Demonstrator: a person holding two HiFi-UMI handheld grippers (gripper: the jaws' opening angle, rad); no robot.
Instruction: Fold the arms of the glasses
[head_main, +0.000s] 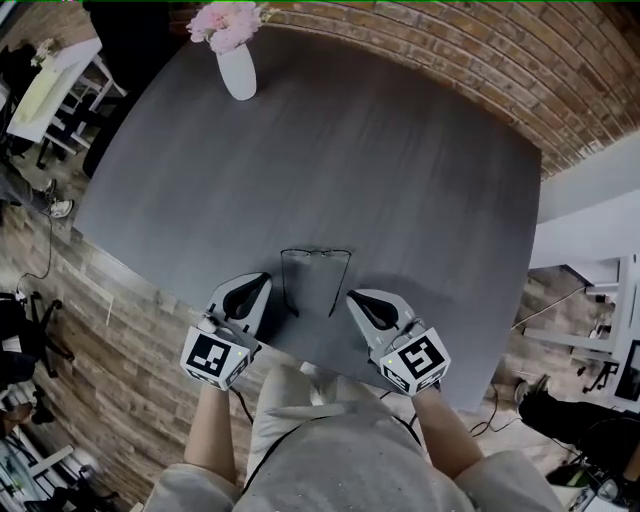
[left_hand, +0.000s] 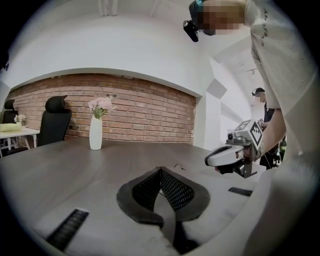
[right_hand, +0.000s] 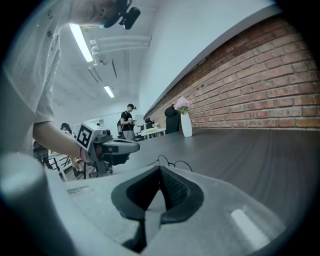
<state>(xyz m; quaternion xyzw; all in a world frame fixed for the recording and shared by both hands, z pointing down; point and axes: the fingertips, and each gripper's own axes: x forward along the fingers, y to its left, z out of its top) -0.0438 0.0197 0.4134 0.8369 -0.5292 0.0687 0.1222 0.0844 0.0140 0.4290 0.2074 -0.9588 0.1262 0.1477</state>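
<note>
Thin wire-framed glasses (head_main: 316, 276) lie on the dark grey table (head_main: 400, 160) near its front edge, lenses away from me, both arms spread open and pointing toward me. My left gripper (head_main: 260, 283) hovers just left of the left arm, jaws shut with nothing in them. My right gripper (head_main: 356, 298) hovers just right of the right arm, also shut and holding nothing. In the right gripper view the glasses (right_hand: 170, 162) show just beyond the closed tips, with the left gripper (right_hand: 120, 146) across from it. The left gripper view shows only a sliver of the frame (left_hand: 178, 166).
A white vase of pink flowers (head_main: 236, 62) stands at the table's far left corner. A brick wall (head_main: 470, 70) runs behind the table. A black office chair (left_hand: 55, 120) and a white desk (head_main: 45, 85) stand off to the left. A person stands far back (right_hand: 128, 120).
</note>
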